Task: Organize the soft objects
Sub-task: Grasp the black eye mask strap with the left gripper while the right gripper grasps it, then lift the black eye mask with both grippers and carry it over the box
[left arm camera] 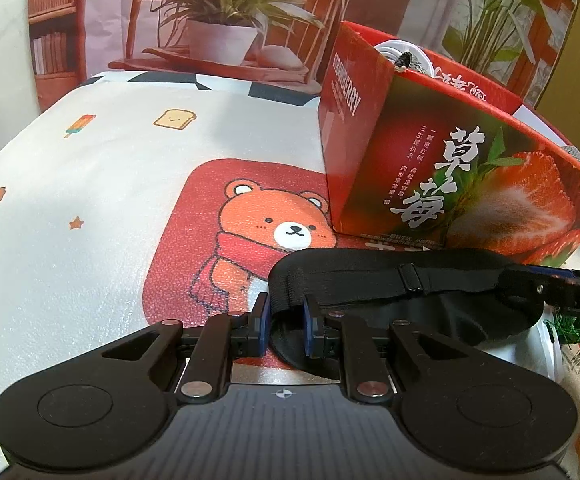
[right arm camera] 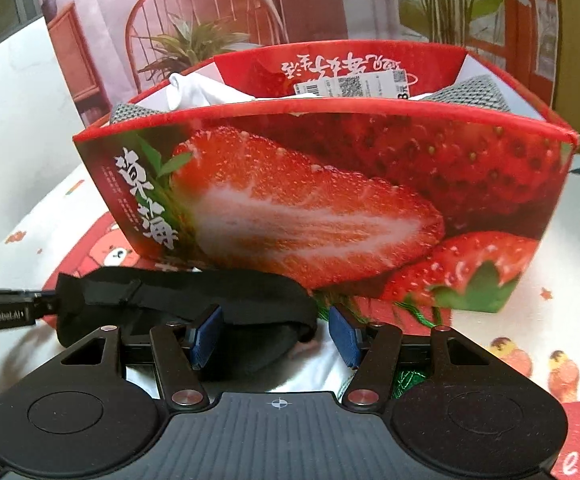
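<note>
Left claw clamped on black eye mask, right claw apart, elastic strap creased.

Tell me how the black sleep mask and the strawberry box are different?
The black sleep mask is plain black; the strawberry box is bright red with fruit pictures. The mask is floppy and lies flat on the bear mat; the box stands stiff and upright. The mask is pinched by the left tool; nothing holds the box. Both sit on the same mat, the mask right in front of the box.
</note>
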{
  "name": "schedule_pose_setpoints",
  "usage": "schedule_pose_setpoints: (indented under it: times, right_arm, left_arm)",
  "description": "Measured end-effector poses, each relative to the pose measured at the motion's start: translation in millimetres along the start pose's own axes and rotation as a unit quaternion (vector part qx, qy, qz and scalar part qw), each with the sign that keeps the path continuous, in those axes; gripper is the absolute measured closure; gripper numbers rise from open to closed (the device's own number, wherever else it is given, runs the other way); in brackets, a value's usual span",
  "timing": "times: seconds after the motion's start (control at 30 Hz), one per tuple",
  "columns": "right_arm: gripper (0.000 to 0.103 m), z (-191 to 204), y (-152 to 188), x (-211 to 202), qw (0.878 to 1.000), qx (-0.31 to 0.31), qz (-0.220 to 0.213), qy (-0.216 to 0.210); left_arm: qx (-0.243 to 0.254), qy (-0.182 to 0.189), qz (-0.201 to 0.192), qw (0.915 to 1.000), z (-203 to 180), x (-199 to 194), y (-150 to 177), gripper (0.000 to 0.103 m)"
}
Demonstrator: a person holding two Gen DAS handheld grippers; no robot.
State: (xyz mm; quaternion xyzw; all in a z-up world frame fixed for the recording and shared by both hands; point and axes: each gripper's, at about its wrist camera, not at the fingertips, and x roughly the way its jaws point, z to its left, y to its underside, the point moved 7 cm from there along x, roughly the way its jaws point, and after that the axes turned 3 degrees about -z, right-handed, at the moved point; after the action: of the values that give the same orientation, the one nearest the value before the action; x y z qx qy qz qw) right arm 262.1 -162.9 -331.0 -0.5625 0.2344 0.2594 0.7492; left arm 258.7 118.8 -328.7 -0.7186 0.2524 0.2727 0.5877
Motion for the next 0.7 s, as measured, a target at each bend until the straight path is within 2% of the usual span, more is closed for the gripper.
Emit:
schedule_pose_setpoints:
  times: [0.07, 0.17, 0.23, 0.33, 0.7]
  right_arm:
    - [0.049, 0, -2, 0, 1.0, 0.015, 0.001, -0.013]
    - [0.061, 1, -5, -6, 0.999, 0.03, -0.002, -0.023]
    - [0.082, 1, -7, -12, 0.999, 0.028, -0.006, -0.021]
    - [0.092, -2, -10, -24, 0.999, 0.026, -0.015, -0.027]
    - [0.096, 1, -22, -69, 0.996, 0.024, -0.053, -0.066]
  left_arm:
    - [-0.001, 0.001, 0.0, 1.0, 0, 0, 0, 0.085]
    - [-0.009, 0.003, 0.001, 1.0, 1, 0, -1, 0.086]
    - [-0.011, 0.002, 0.0, 0.9999, 1, -2, -1, 0.088]
    - [-0.011, 0.007, -0.005, 0.9999, -1, -7, -4, 0.092]
    - [0.015, 0.037, -0.046, 0.9981, -29, -40, -17, 0.095]
